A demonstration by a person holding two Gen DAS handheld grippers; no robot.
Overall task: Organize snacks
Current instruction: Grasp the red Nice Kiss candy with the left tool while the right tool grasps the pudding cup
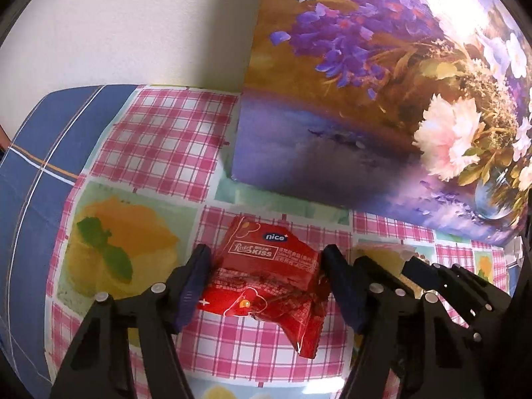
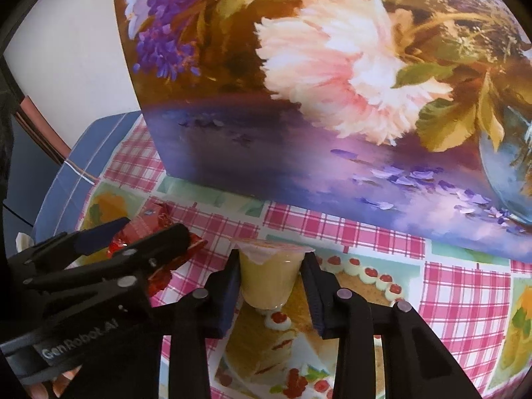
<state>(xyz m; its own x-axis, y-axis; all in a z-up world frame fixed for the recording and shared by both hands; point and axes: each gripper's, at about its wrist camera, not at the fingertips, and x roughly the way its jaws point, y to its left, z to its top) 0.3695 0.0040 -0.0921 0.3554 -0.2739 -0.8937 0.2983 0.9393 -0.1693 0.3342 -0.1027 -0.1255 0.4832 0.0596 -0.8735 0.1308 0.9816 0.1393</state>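
Note:
A red snack packet (image 1: 266, 272) lies on the checked tablecloth between the fingers of my left gripper (image 1: 264, 259); the pads touch both its sides, so the gripper is shut on it. It shows also in the right wrist view (image 2: 146, 229), partly hidden by the left gripper. My right gripper (image 2: 271, 259) is shut on a yellow jelly cup (image 2: 269, 276) with a white foil lid, which stands upright on the cloth. The cup (image 1: 382, 252) peeks out behind the right gripper in the left wrist view.
A large box printed with flowers (image 1: 382, 99) stands right behind both snacks, also in the right wrist view (image 2: 332, 99). The table (image 1: 159, 139) has a pink checked cloth with fruit and cake prints. A blue striped cloth (image 1: 43, 166) lies at the left edge, with a white wall behind.

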